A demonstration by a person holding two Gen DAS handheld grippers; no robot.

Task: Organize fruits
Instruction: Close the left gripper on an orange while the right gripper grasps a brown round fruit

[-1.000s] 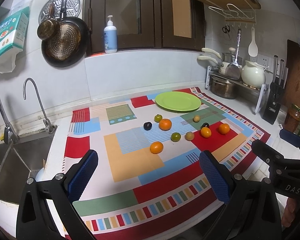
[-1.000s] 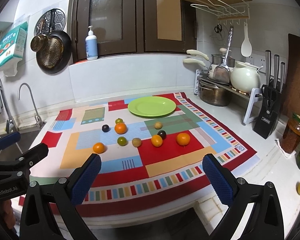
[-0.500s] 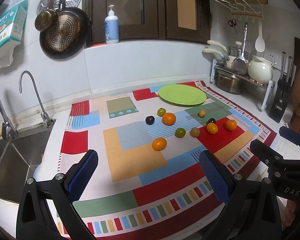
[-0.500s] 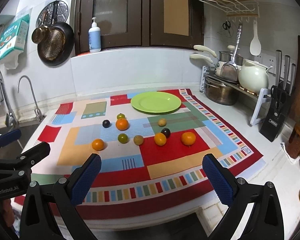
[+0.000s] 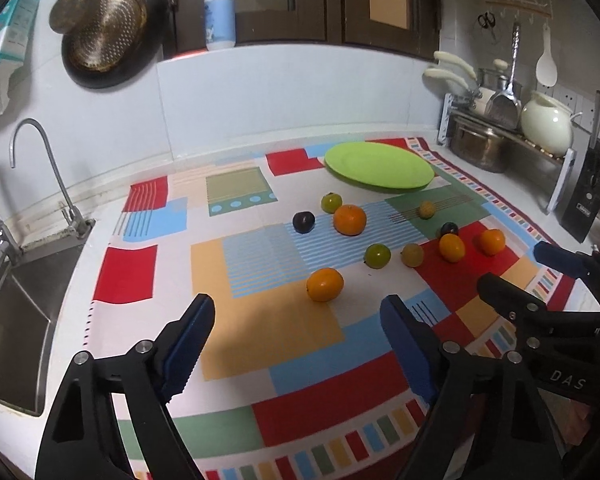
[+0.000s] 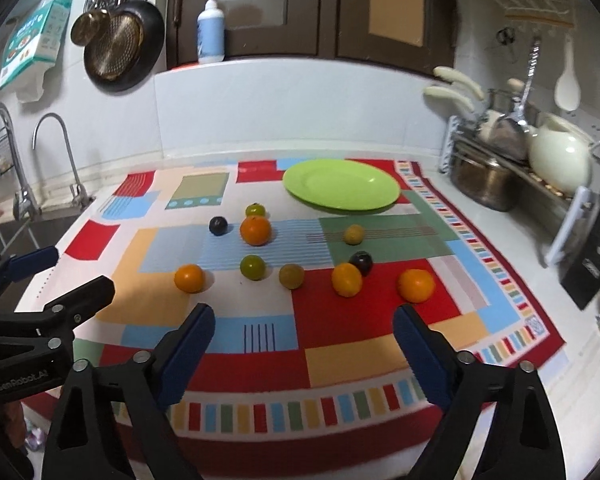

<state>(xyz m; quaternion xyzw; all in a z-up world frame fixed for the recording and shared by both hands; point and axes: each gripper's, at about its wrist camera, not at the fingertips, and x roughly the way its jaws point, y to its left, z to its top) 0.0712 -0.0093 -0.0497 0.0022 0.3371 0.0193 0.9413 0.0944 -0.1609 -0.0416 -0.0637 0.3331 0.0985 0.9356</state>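
Several small fruits lie on a colourful patchwork mat (image 5: 268,332) (image 6: 340,332): oranges, green ones, yellowish ones and dark plums. The nearest orange (image 5: 325,284) (image 6: 189,278) lies just beyond my left gripper (image 5: 298,344), which is open and empty. My right gripper (image 6: 304,344) is open and empty, short of another orange (image 6: 416,285) and a yellowish fruit (image 6: 291,276). An empty green plate (image 5: 378,166) (image 6: 341,185) sits at the mat's far right. Each gripper shows at the edge of the other's view: the right gripper (image 5: 540,276) and the left gripper (image 6: 52,276).
A sink with taps (image 5: 56,176) (image 6: 66,152) is at the left. A rack with a steel pot (image 5: 476,148) (image 6: 484,184), a white kettle (image 6: 560,156) and a knife block (image 5: 588,196) stands at the right. Pans (image 5: 108,32) and a soap bottle (image 6: 211,24) are by the back wall.
Both grippers have moved forward over the mat toward the fruits, which look larger and closer. The jaws stay open. No fruit has moved.
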